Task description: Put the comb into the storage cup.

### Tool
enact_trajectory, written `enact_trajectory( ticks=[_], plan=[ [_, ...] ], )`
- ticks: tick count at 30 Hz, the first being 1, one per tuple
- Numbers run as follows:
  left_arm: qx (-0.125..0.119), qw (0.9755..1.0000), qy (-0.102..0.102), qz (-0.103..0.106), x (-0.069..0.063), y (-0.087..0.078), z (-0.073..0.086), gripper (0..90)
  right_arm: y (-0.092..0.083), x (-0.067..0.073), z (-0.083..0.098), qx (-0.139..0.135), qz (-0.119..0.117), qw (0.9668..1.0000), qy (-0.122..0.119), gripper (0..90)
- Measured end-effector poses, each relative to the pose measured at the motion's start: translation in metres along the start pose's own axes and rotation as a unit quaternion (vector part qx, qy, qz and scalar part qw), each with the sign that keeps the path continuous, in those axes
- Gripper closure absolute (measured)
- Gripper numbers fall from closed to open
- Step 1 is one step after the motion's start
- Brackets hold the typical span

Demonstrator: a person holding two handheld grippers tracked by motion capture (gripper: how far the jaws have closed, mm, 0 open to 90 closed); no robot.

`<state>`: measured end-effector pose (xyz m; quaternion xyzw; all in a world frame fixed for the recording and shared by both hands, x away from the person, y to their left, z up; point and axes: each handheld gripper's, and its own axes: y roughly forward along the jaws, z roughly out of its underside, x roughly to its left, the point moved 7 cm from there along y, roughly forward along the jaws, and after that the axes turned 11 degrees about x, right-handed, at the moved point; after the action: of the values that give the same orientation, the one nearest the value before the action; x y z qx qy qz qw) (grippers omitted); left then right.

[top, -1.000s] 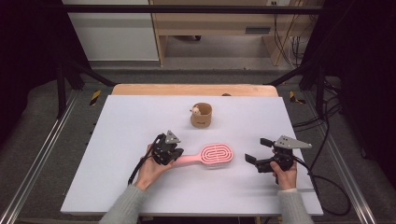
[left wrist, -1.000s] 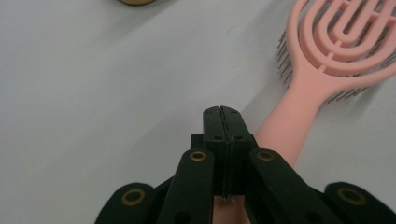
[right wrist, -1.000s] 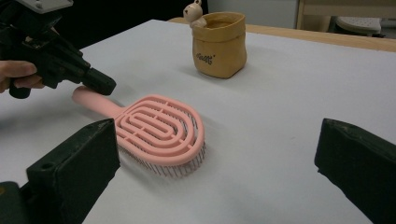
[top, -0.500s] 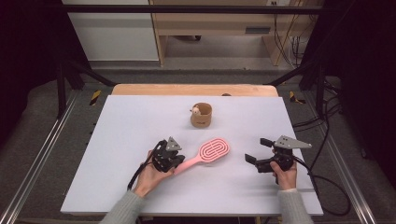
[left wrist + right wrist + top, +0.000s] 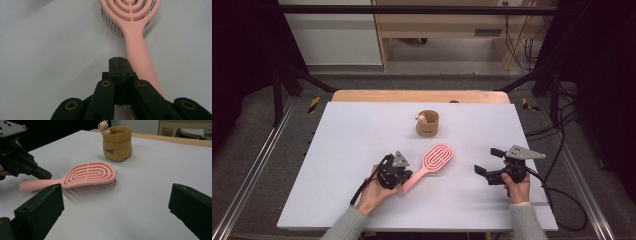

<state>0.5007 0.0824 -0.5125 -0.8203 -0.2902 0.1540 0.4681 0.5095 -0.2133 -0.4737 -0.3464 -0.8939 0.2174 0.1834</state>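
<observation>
1. While the white worktop sits lit in a dark room with cables on the floor at right, a tan pouch stands mid-worktop.
2. Compared with 1 second ago, the pink brush has swung; its head now angles up toward the pouch.
3. Left claw is pressed closed beside the handle, gripping nothing; right claw gapes wide, well apart.
4. Bare surface lies left and behind.

A white rectangular table carries a pink vented plastic hairbrush and a small tan pouch-shaped holder, well apart.
</observation>
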Motion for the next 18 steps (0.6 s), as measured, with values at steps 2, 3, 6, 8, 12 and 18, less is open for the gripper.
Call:
enact_trajectory(
  ticks=[2,3,6,8,12,18],
  plan=[
    [-0.001,1.0,-0.001,-0.006,0.002,-0.001,0.0,89.6,0.0,0.0,0.0,0.0,0.0,1.0,0.0,0.4],
    [-0.005,0.9999,-0.005,-0.008,0.004,-0.003,0.0,89.6,0.0,0.0,0.0,-0.001,0.0,1.0,0.001,0.4],
    [-0.023,0.9995,-0.019,-0.012,0.011,-0.011,-0.001,87.3,0.0,0.0,0.0,-0.001,-0.001,1.0,0.0,0.4],
    [-0.037,0.9989,-0.027,-0.011,0.015,-0.017,-0.002,83.5,0.0,0.0,0.0,0.0,-0.001,1.0,0.0,0.4],
    [-0.061,0.9974,-0.033,-0.018,0.02,-0.028,-0.005,69.6,0.001,0.0,0.0,0.0,-0.002,1.0,0.0,0.4],
    [-0.08,0.9959,-0.042,-0.009,0.023,-0.035,-0.008,47.7,0.001,0.0,0.0,0.0,-0.002,1.0,0.0,0.4]
  ],
)
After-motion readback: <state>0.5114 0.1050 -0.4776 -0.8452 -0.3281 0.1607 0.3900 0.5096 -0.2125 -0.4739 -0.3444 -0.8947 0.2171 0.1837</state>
